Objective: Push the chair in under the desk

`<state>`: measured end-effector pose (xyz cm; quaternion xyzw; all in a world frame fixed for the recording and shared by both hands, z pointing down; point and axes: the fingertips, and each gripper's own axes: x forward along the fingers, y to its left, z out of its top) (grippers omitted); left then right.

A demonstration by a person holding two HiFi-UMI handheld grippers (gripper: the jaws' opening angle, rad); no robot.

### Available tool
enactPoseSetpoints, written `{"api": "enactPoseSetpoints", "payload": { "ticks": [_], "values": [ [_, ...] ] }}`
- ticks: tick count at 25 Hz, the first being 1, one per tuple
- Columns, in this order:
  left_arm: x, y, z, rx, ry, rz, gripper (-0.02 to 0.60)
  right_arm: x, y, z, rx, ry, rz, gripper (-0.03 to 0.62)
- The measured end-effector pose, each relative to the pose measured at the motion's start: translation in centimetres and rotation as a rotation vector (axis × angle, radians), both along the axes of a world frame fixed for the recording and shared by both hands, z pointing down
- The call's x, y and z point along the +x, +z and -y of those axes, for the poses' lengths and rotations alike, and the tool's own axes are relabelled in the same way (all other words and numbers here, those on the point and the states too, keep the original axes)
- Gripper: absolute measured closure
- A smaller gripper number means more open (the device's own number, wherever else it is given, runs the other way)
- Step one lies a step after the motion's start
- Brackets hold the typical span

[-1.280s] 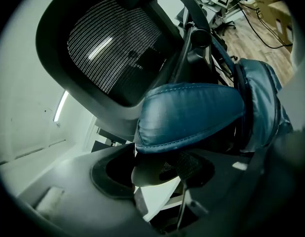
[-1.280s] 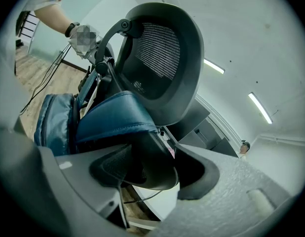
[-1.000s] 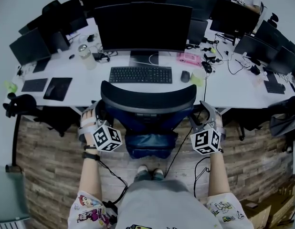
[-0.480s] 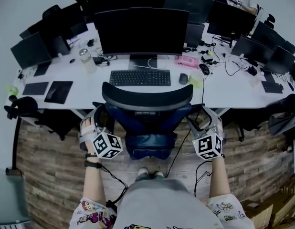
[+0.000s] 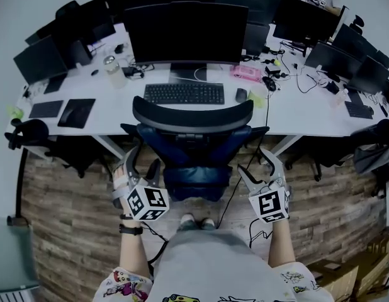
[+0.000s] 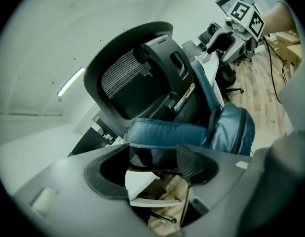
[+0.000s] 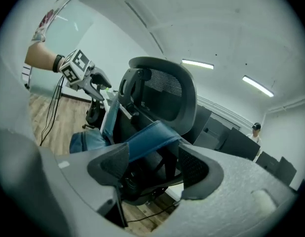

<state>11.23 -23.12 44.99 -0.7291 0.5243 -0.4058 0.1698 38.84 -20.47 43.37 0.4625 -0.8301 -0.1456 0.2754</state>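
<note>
1. Two grippers sit behind the chair, both clear of it: the left gripper at its 7 o'clock and the right gripper at its 5 o'clock.
2. Left gripper: the jaws have just been opening and stand as wide as they go. Nothing lies between the pads. The blue left armrest shows just beyond them, untouched.
3. Right gripper: the jaws have likewise just been opening and are fully spread and empty. The right armrest lies past the pads, out of contact.
4. Chair: in the head view its back stands at the near edge of the desk, which lies at the chair's 12 o'clock. The seat appears to be under the top already.
5. Governing relation: the chair lies at 1 o'clock from the left gripper and at 11 o'clock from the right. The long axis of the back runs 9 to 3, parallel to the desk edge. Neither hand is clearly nearer.
6. Judgement: the chair looks all but home. Any remaining push would go toward 12 o'clock, shared evenly by both grippers so the chair does not swivel.
</note>
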Motion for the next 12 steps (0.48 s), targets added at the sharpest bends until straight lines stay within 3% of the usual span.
{"api": "enactPoseSetpoints", "payload": {
  "ticks": [12],
  "values": [
    [6.1, 2.6, -7.1, -0.095, 0.04, -0.291, 0.323, -0.8, 1.8, -5.8, -0.12, -0.04, 0.255, 0.375]
  ]
}}
